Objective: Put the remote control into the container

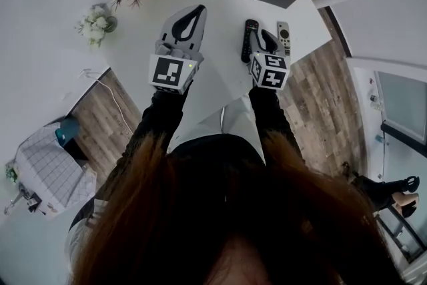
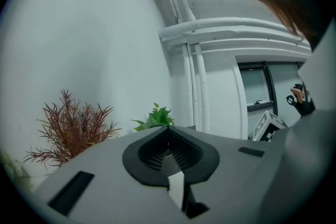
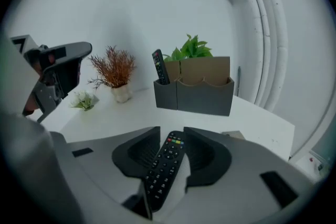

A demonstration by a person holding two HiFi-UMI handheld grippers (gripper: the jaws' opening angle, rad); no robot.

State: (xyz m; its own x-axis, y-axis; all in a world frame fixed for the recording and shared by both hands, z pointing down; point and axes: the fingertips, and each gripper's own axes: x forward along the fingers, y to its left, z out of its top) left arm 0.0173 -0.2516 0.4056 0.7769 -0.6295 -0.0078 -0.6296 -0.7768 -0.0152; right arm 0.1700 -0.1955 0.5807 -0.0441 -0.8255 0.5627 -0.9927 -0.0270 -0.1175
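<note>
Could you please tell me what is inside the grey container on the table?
One black remote stands in the container's end compartment, with its top sticking out. Its lower part is hidden by the wall. The other compartments look empty from above, though their bottoms are unclear.

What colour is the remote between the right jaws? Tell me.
Black remote, best in right gripper view.

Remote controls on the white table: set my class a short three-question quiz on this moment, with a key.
1. True or false: the left claw is shut with nothing in it.
2. What shows between the jaws of the right claw? A) a black remote B) a white flower C) a cable
3. Fill in: the container already holds ___ remote.
Key: 1 true; 2 A; 3 one.
</note>
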